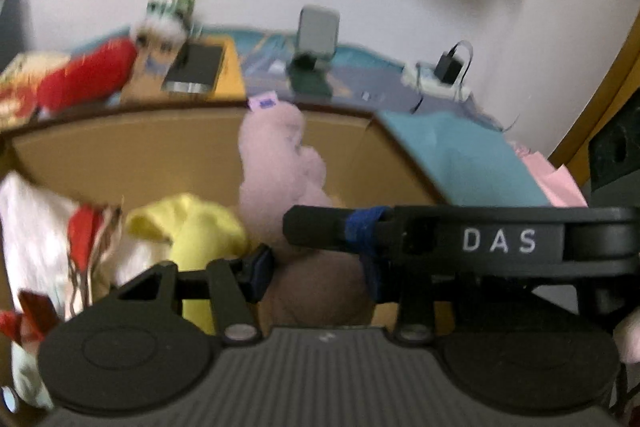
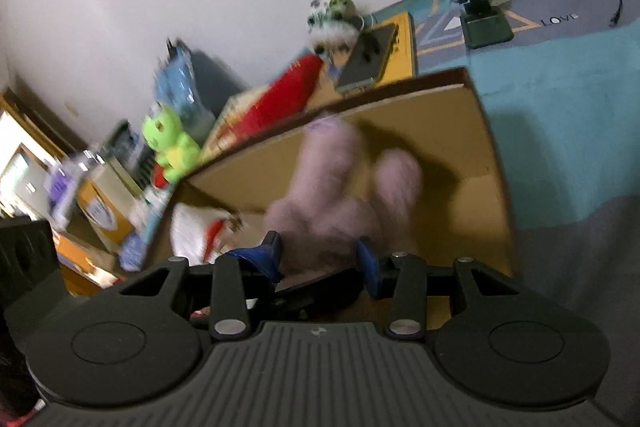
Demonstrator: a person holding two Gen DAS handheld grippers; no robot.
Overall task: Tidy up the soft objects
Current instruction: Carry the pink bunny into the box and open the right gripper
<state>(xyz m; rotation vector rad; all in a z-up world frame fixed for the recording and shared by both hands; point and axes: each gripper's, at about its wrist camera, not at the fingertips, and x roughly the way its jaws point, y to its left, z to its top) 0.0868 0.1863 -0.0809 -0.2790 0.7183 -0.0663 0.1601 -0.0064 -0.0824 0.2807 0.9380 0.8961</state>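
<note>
Pink plush toy (image 2: 340, 187) is hanging over the open cardboard box (image 1: 120, 155), and I am judging it light, squashy and likely to sag, so the thick body is the safest place to grip. It is looking fuzzy and pale, with two long lobes and a small tag. My right tongs (image 2: 320, 259) are pinching its lower end; my left tongs (image 1: 316, 259) are clamping the same toy, partly closed.

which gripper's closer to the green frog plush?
Right. The green frog plush sits outside the cardboard box, up-left of the right gripper, which grips the pink plush. The left wrist view doesn't show the frog.
</note>
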